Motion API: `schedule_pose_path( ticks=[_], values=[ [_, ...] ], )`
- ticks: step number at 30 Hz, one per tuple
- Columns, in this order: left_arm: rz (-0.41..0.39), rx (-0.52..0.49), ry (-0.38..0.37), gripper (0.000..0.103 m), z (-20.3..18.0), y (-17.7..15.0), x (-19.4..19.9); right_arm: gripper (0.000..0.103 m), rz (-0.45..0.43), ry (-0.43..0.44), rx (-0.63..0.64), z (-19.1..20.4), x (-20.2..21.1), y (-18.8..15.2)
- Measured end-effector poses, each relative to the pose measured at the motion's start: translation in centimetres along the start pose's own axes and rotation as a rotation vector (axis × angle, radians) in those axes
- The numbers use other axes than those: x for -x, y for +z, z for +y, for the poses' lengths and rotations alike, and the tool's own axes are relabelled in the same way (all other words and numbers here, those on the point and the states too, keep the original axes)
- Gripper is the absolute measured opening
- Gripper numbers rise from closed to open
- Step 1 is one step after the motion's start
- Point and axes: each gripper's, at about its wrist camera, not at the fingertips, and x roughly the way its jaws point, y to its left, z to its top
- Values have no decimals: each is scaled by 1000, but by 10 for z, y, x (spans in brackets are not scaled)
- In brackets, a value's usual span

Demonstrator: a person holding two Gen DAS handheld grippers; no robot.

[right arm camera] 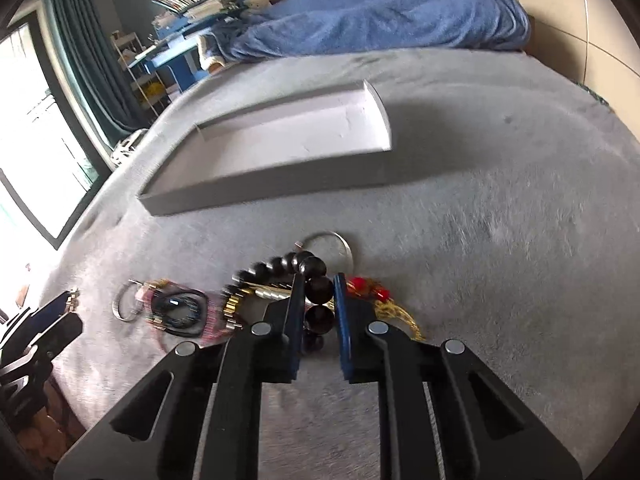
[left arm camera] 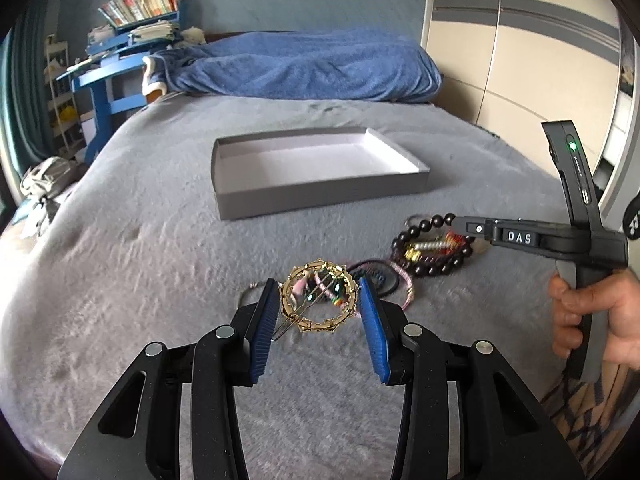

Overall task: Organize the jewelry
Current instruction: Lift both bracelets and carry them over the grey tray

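Observation:
A pile of jewelry lies on the grey bedspread. A gold round hair clip [left arm camera: 318,298] sits between the open blue pads of my left gripper [left arm camera: 318,304], apart from both pads. My right gripper [right arm camera: 318,292] is shut on a black bead bracelet [right arm camera: 316,284], lifting one end of it off the pile; it shows in the left wrist view too [left arm camera: 430,240]. An empty grey shallow box [left arm camera: 320,172] stands beyond the pile, also in the right wrist view [right arm camera: 280,148].
Pink and black hair ties [left arm camera: 384,280], a silver ring [right arm camera: 332,242], red beads on a gold chain [right arm camera: 376,294] and a small hoop [right arm camera: 126,304] lie around. A blue blanket [left arm camera: 300,66] lies at the bed's far end. Blue desk [left arm camera: 104,80] left, wardrobe [left arm camera: 520,60] right.

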Motion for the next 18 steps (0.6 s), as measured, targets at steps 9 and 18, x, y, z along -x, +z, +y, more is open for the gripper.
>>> schedule_pose_path(
  ticks=[9, 18],
  values=[
    [-14, 46, 17, 42, 6, 41, 38, 14, -98, 69, 68, 43, 49, 27],
    [-25, 9, -3, 42, 9, 85, 16, 14, -182, 111, 110, 56, 73, 75]
  ],
)
